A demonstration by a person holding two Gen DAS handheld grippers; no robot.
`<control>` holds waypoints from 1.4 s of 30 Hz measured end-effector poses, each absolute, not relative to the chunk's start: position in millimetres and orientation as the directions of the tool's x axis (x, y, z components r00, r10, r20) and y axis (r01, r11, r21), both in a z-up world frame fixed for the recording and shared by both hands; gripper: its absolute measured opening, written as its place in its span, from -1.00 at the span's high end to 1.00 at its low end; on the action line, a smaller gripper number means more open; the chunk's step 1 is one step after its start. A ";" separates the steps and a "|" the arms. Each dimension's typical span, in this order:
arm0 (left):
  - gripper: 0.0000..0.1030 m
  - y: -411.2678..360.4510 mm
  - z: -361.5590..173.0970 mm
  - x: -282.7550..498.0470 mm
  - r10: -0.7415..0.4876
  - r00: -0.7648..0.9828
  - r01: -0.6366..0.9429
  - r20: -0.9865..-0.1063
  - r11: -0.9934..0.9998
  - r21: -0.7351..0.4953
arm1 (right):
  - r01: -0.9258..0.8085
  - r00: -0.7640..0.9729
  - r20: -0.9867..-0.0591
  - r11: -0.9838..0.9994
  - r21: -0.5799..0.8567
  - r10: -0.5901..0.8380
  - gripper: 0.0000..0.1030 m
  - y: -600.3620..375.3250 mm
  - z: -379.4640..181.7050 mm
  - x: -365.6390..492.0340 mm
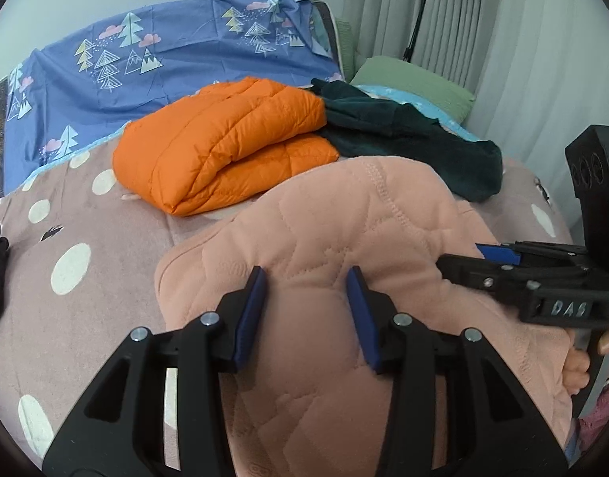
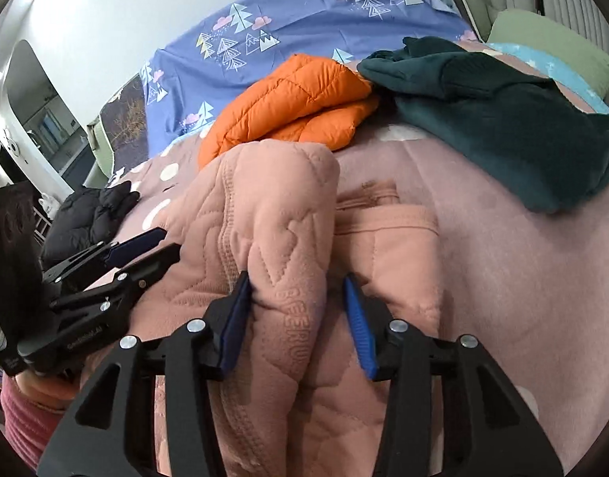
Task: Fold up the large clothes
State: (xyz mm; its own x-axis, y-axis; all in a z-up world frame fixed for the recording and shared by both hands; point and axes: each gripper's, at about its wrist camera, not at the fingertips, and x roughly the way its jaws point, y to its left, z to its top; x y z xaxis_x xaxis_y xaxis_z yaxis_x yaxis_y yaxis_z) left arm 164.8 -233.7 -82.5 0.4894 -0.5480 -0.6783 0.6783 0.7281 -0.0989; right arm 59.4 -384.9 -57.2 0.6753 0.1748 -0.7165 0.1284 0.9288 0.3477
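Bed (image 2: 483, 238); black jacket (image 2: 86, 214) right-view only

Pink quilted top (image 1: 344, 246), orange puffy jacket (image 1: 225, 147), dark green fleece (image 1: 416, 139), black coat (image 2: 90, 214), pink blanket (image 1: 66, 238) dotted with white spots, blue sheet (image 1: 165, 47) printed with trees and clouds, green pillow (image 1: 412, 83)

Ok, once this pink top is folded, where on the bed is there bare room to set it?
Bare bedspread lies right of the pink top, below the dark green garment. A dotted patch lies left of it, between the orange jacket and the black jacket. The back is crowded.
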 end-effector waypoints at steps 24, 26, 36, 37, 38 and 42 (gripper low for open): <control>-0.33 -201.7 -74.6 91.5 -0.575 0.464 0.715 -0.674 0.692 -0.098 | -0.006 0.756 -0.632 0.968 0.251 0.168 0.24 -356.4 -10.2 -23.8; -0.33 -204.1 -76.0 89.9 -0.567 0.476 0.714 -0.672 0.696 -0.082 | -0.040 0.733 -0.653 0.969 0.242 0.193 0.31 -344.8 -16.6 -40.6; -0.35 -215.8 -77.6 87.7 -0.521 0.514 0.710 -0.681 0.704 -0.002 | 0.072 0.678 -0.735 0.995 0.066 0.000 0.27 -315.7 -49.3 -40.8; -0.35 -213.4 -77.3 88.4 -0.528 0.508 0.712 -0.680 0.702 -0.014 | 0.072 0.687 -0.727 0.995 0.065 -0.002 0.27 -315.1 -45.7 -47.3; -0.35 -210.8 -77.1 89.4 -0.537 0.501 0.713 -0.678 0.701 -0.028 | 0.073 0.695 -0.719 0.995 0.070 -0.001 0.27 -315.4 -43.6 -53.4; -0.35 -208.5 -78.8 88.2 -0.545 0.506 0.707 -0.668 0.706 -0.041 | 0.061 0.680 -0.732 0.994 0.092 0.026 0.27 -316.9 -52.7 -71.4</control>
State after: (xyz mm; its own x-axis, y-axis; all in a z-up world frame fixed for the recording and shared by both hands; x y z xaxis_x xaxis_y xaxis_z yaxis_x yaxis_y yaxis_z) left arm 88.2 -208.5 -78.8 0.5064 -0.5454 -0.6679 0.7066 0.7064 -0.0411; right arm -71.4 -316.9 -52.7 0.6805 0.0263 -0.7323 0.0609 0.9939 0.0923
